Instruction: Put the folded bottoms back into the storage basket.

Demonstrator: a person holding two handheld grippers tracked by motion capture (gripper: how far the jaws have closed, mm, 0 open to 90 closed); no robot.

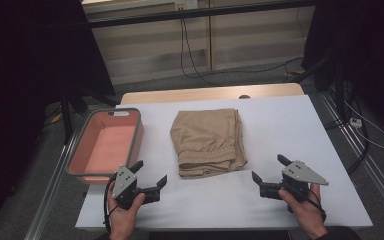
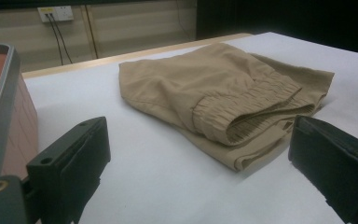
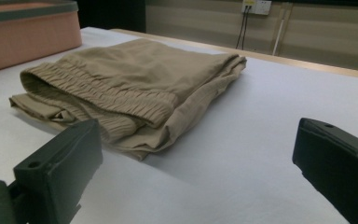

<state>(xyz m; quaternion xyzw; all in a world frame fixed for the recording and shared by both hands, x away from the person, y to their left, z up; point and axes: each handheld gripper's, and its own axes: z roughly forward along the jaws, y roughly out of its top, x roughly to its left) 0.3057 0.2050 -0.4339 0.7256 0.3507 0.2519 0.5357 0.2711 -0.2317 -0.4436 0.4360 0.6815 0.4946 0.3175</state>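
The folded tan trousers (image 1: 209,142) lie in the middle of the white table (image 1: 290,130), elastic waistband toward the person. Left of the trousers stands a pink bin (image 1: 105,145) with a grey rim. The left gripper (image 1: 149,174) sits near the trousers' near-left corner, close beside the bin — held low in the left hand (image 1: 125,212), jaws spread wide and empty. The right gripper (image 1: 268,169) rests near the trousers' near-right corner, gripped by the right hand (image 1: 305,207), jaws likewise wide apart — both point toward the cloth without touching it.
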